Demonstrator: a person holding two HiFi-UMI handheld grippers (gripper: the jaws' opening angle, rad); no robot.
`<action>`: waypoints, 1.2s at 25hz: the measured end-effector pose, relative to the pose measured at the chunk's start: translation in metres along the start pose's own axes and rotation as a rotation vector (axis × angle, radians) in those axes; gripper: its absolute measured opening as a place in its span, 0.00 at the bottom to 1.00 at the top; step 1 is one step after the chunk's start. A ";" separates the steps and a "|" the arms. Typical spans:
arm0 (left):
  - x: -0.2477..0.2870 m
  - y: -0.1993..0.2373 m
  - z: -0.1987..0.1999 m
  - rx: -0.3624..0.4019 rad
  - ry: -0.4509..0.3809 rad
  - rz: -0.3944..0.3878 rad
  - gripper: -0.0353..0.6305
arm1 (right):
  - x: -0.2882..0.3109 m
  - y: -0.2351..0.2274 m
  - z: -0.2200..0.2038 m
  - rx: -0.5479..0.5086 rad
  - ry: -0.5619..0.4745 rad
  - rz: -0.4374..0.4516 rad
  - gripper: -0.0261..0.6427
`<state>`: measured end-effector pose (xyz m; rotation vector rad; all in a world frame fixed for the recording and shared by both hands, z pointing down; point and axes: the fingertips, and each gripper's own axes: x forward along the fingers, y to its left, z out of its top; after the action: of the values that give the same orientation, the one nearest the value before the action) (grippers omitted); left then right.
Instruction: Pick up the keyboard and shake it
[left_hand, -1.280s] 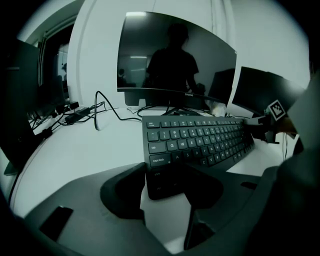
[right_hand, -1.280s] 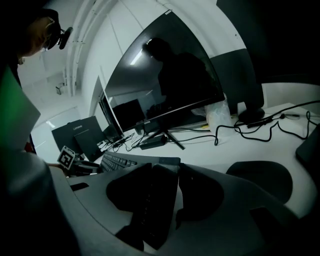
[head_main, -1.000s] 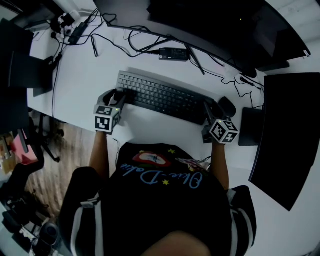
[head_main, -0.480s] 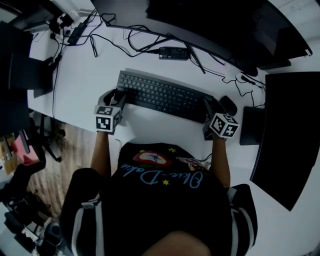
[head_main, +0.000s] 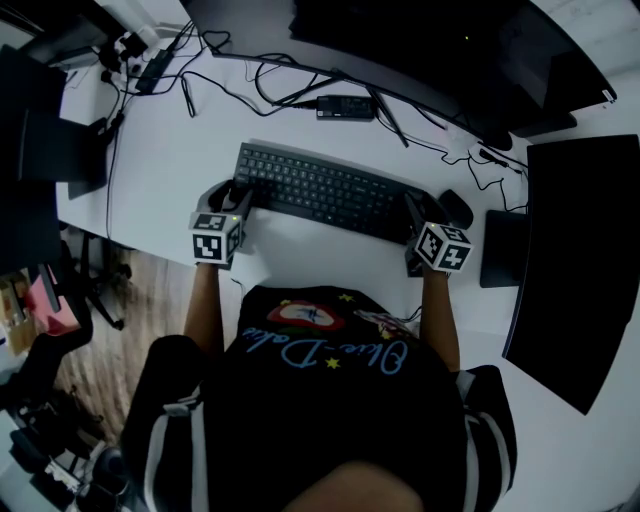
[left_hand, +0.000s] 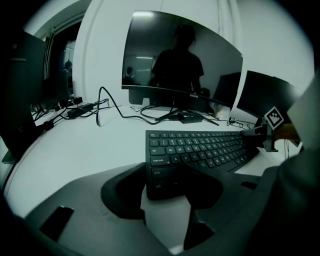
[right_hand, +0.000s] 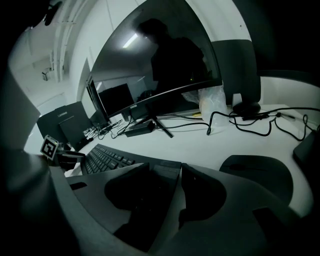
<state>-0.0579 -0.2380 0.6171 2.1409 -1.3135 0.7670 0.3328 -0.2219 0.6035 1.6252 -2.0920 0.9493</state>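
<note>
A black keyboard (head_main: 325, 192) lies flat on the white desk (head_main: 170, 150) in front of me. My left gripper (head_main: 240, 195) is at its left near corner. In the left gripper view that corner (left_hand: 165, 172) sits between the open jaws (left_hand: 165, 187), with pale desk showing in front of it. My right gripper (head_main: 413, 215) is at the keyboard's right end. Its jaws (right_hand: 167, 187) have just been opening, and the keyboard's end (right_hand: 162, 172) stands between them without the pads pressing on it.
A dark mouse (head_main: 455, 208) sits just right of the keyboard, with a black pad (head_main: 497, 250) and a dark screen (head_main: 575, 260) beyond. A curved monitor (head_main: 400, 40), a power brick (head_main: 345, 107) and loose cables (head_main: 270, 85) fill the back. The desk ends at left above the wooden floor (head_main: 130, 290).
The right gripper's marker cube has shifted slightly up the picture, closer to the keyboard's end. The keyboard and left gripper have stayed put.
</note>
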 end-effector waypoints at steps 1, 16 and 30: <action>-0.001 0.000 0.000 -0.012 -0.004 -0.002 0.33 | 0.000 0.000 0.000 -0.012 -0.006 -0.003 0.30; -0.038 -0.007 0.053 -0.143 -0.260 -0.013 0.22 | -0.038 0.021 0.041 -0.048 -0.188 -0.021 0.22; -0.097 -0.047 0.114 -0.030 -0.473 -0.053 0.06 | -0.107 0.075 0.097 -0.086 -0.467 0.085 0.04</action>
<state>-0.0290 -0.2366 0.4629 2.4116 -1.4716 0.2179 0.3069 -0.1995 0.4445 1.8617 -2.4776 0.5253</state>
